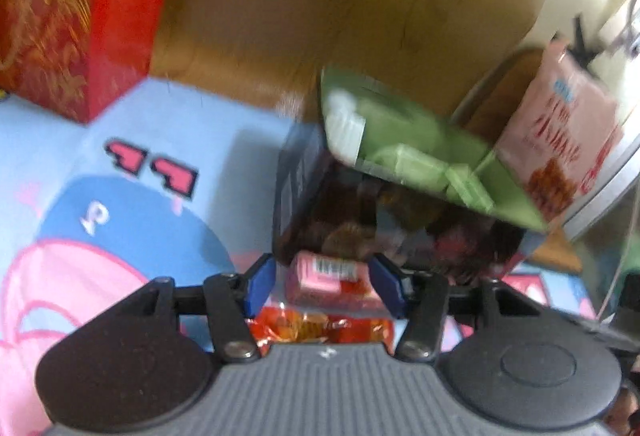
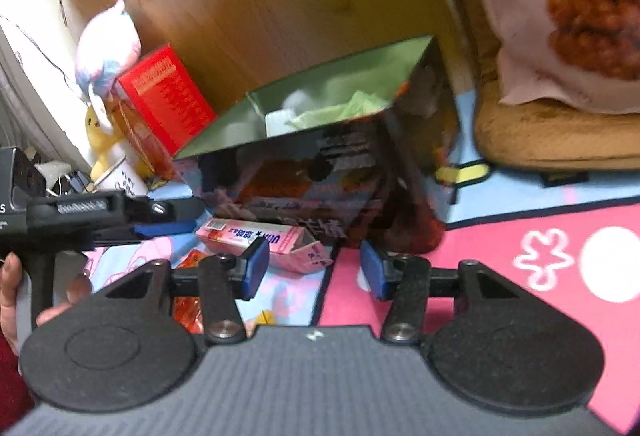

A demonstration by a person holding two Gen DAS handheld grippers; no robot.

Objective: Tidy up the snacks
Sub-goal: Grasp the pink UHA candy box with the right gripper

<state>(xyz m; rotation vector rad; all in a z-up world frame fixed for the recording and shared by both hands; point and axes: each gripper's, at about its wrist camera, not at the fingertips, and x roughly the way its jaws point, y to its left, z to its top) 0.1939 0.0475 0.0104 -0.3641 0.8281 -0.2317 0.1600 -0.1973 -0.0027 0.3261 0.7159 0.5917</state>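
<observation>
Motion blur smears the print on the dark box, so its pictures cannot be made out. The snack bag is cut off by the top edge. The orange wrappers lie half hidden behind the tongs.

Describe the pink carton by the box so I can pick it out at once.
Find the open storage box with the green inside, standing on the cartoon mat. The pink carton lies flat at its near base. Unlike the orange wrappers beside it, it is a rigid box bearing a barcode.
</observation>
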